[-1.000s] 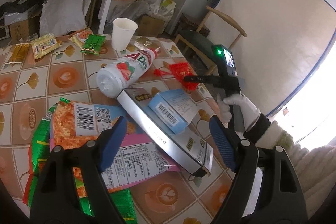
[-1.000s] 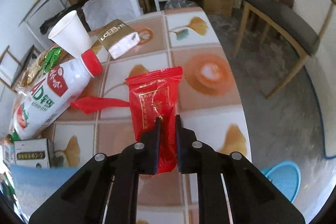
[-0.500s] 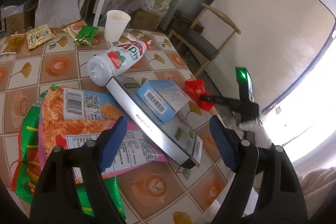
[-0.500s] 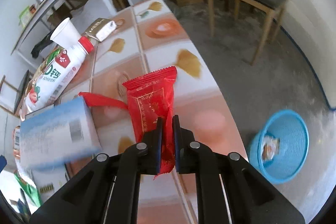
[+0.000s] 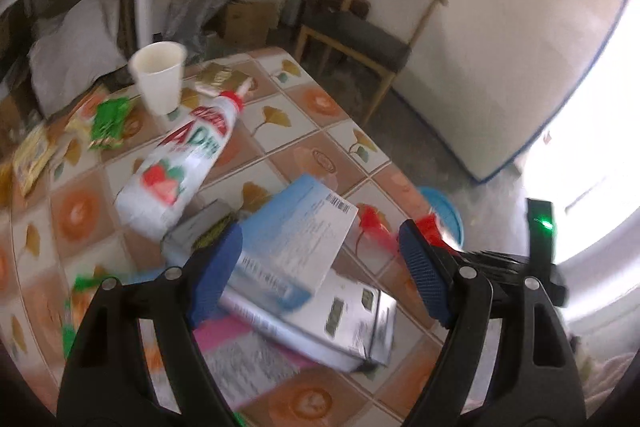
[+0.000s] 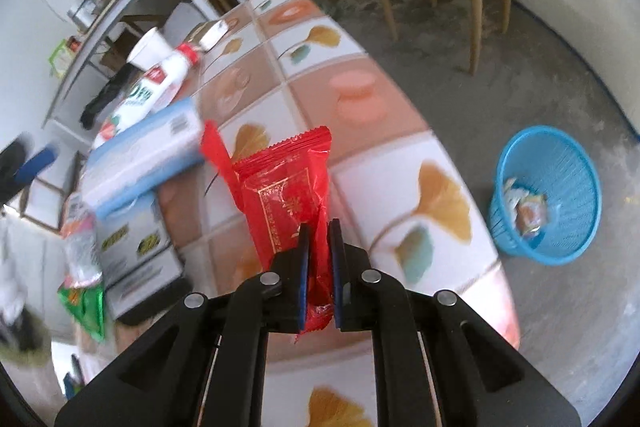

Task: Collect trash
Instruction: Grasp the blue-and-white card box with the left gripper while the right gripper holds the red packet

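Observation:
My right gripper is shut on a red snack wrapper and holds it above the right edge of the tiled table. A blue trash basket stands on the floor to the right with some trash in it; its rim also shows in the left wrist view. My left gripper is open and empty above a light blue box that lies on a silver box. The red wrapper shows between its fingers, further off.
A white yogurt bottle, a paper cup, green and yellow packets and a gold packet lie on the table. A wooden chair stands beyond it. Cluttered shelves and boxes lie behind.
My right gripper has lifted the red wrapper off the table and carried it right, toward the table edge and the blue basket. My left gripper has swung right over the boxes.

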{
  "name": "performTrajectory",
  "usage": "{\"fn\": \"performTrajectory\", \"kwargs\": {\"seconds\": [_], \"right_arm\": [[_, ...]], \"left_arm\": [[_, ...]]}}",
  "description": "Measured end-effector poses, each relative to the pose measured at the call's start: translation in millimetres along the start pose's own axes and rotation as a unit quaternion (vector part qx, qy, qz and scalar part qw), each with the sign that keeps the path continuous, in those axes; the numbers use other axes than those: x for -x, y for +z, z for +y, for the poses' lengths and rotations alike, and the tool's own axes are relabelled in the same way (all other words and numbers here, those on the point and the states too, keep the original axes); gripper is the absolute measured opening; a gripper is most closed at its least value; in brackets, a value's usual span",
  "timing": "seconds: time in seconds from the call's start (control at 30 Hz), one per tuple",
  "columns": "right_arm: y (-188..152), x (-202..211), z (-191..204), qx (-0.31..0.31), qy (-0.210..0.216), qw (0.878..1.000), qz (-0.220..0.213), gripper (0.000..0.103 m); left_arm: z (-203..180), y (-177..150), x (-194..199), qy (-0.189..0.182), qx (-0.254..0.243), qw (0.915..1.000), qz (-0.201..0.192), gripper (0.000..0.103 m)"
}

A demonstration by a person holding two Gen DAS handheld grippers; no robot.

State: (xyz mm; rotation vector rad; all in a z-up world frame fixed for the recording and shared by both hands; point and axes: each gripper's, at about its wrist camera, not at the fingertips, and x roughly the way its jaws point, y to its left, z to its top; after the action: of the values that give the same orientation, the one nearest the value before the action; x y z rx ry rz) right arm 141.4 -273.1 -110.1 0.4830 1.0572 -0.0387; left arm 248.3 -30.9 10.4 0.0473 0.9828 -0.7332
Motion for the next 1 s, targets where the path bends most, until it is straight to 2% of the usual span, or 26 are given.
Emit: {"fn": "performTrajectory", "kwargs": {"seconds": [0.1,0.2,0.33,0.43,0.53,0.7,0.87,0.93,1.0], "right_arm": [[-10,4,1,0.004,0.006,1.0,0.003,0.01],[-14,6,0,-0.001,0.014,1.0,0.003,0.01],[-16,6,-2,-0.005,0.024,1.0,0.003,0.01],[-17,7,-5,-0.008,0.032,0.999,0.002,0.01],[-17,7,-9,-0.014,0.043,0.999,0.002,0.01],[-15,5,-12,-0.02,0.056,0.998,0.005,0.01],[-15,6,-12,-0.021,0.058,0.998,0.007,0.01],[-15,6,-12,-0.022,0.061,0.998,0.009,0.011],[-16,6,-12,-0.024,0.064,0.998,0.012,0.012]], "left_arm": [[-10,16,-33,0.002,-0.04,0.9982,0.044,0.08],[-17,26,-65,0.009,-0.074,0.993,0.091,0.081],[-23,31,-96,0.037,-0.126,0.9804,0.147,0.082],[-25,28,-110,0.039,-0.147,0.9721,0.179,0.083],[-28,26,-117,0.037,-0.163,0.9674,0.191,0.083],[-29,26,-129,0.032,-0.154,0.9648,0.211,0.083],[-27,21,-146,0.055,-0.155,0.9589,0.231,0.083],[-23,20,-148,0.059,-0.143,0.9594,0.236,0.083],[-18,23,-146,0.056,-0.128,0.9638,0.227,0.08]]}}
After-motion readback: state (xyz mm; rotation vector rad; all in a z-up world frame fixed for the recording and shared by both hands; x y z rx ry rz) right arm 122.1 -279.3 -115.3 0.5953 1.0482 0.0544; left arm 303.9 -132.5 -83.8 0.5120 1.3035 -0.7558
